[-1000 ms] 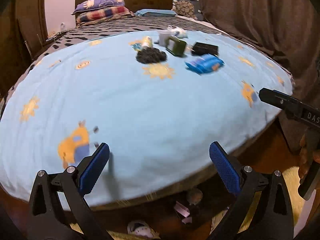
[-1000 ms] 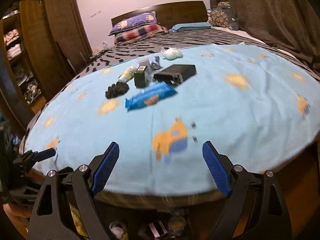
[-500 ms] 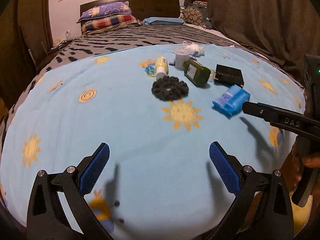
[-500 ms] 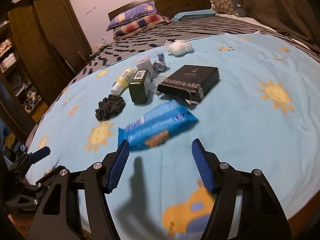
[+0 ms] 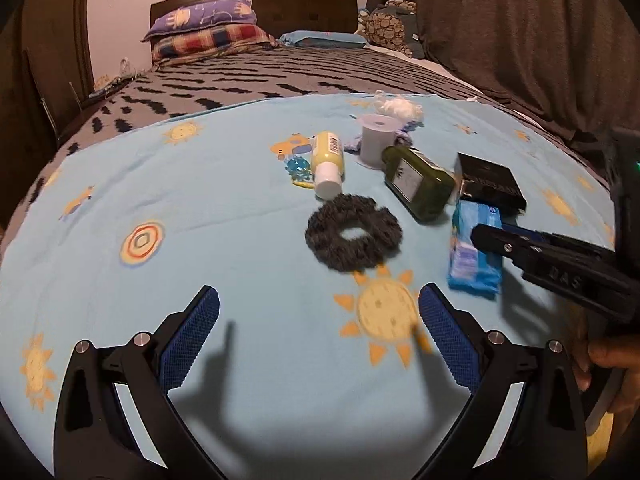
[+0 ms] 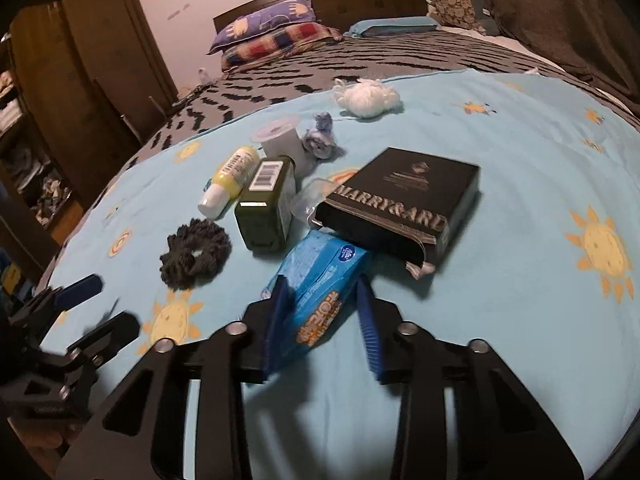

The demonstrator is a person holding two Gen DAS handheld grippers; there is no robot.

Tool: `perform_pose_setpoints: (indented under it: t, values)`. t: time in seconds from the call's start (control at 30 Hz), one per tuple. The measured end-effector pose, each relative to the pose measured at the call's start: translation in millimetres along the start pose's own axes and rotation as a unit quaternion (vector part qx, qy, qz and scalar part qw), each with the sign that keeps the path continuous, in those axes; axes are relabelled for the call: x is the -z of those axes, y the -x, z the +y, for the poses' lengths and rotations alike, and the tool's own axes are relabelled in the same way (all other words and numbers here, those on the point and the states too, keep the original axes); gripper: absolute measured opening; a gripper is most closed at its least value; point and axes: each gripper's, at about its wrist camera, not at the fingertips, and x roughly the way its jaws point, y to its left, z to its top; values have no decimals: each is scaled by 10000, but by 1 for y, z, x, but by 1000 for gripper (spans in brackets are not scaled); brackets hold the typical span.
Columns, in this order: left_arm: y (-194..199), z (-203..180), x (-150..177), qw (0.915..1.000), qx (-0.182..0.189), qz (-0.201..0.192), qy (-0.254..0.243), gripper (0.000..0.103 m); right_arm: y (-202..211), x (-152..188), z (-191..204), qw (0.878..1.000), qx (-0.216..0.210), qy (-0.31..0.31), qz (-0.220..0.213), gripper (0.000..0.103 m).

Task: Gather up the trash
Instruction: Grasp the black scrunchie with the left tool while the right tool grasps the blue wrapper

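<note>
A blue snack wrapper lies on the light-blue bedsheet; it also shows in the left wrist view. My right gripper is narrowed around the wrapper, one finger on each side; the left pad touches it, a gap shows on the right. My left gripper is wide open and empty, hovering over the sheet in front of a dark scrunchie. Behind lie a green bottle, a yellow bottle, a black box, a white cup and a white yarn ball.
A crumpled purple-grey scrap and clear plastic lie among the items. A small blue trinket sits by the yellow bottle. Pillows and a headboard stand at the back, a wardrobe on the left, curtains on the right.
Both grippers moved forward over the bed toward the items. My right gripper has narrowed from wide open and come down around the blue wrapper. My left gripper stayed open.
</note>
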Motion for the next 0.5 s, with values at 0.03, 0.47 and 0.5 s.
perform_pose_setpoints:
  t: [0.03, 0.47, 0.5]
  values:
    - [-5, 2, -3, 10000, 49, 22, 23, 95, -1, -2, 1, 10000, 6, 55, -30, 28]
    - [-60, -9, -37, 9970, 560, 534, 14, 68, 2, -4, -2, 9998, -150, 125, -43, 23]
    - [-61, -11, -35, 9972, 511, 538, -36, 63, 4, -2, -2, 9998, -161, 130, -43, 23]
